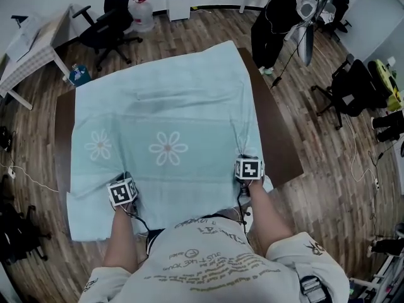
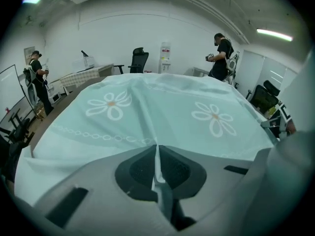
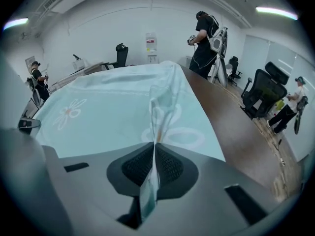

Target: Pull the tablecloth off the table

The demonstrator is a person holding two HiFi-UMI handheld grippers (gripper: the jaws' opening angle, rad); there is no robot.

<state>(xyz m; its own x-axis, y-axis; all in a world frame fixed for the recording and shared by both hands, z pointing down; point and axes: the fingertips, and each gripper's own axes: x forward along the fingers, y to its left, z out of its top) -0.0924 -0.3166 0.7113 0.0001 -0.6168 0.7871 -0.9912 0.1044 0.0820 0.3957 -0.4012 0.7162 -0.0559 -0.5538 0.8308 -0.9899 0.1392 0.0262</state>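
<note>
The left gripper (image 1: pixel 125 178) is clamped tight on a thin fold of the cloth (image 1: pixel 164 100) at the near-left edge of the table (image 1: pixel 281 147). The right gripper (image 1: pixel 247 156) pinches a fold the same way at the near-right edge. Each bite looks shallow, with only a sliver of fabric between the pads. A sharp tug could slip it free, probably on one side first, and the cloth would then swing askew and drag. An uneven pull could also bunch it toward one side.

The cloth lies spread over most of the table, and its near edge hangs over toward the person. Bare brown wood shows along the left and right edges. The cloth is pale teal, thin and limp, printed with white daisies. Creases run from each pinch toward the far edge.
</note>
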